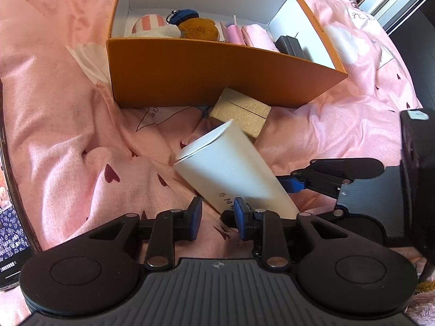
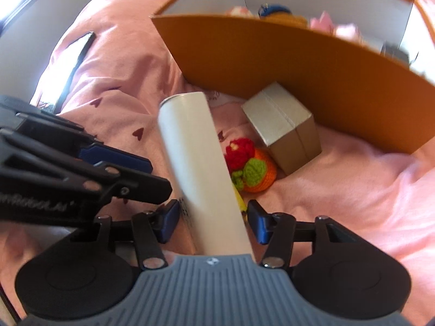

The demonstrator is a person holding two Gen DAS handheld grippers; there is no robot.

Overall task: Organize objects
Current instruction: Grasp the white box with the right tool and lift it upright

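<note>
A white cardboard tube (image 2: 197, 163) sits between the fingers of my right gripper (image 2: 213, 224), which is shut on its lower end and holds it tilted above the pink bedding. The tube also shows in the left wrist view (image 1: 231, 168), with the right gripper (image 1: 296, 184) at its right side. My left gripper (image 1: 217, 218) is open and empty, just left of the tube's base. An orange box (image 1: 217, 73) with white inner walls stands beyond and holds plush toys and pink items. A gold box (image 1: 242, 112) lies in front of it. A crocheted toy (image 2: 250, 168) lies beside the tube.
A pink blanket (image 1: 81, 135) with dark hearts covers the bed. A phone (image 1: 11, 244) lies at the left edge. A dark flat item (image 2: 78, 54) rests on the blanket at the left in the right wrist view. A dark floor and window lie beyond the bed.
</note>
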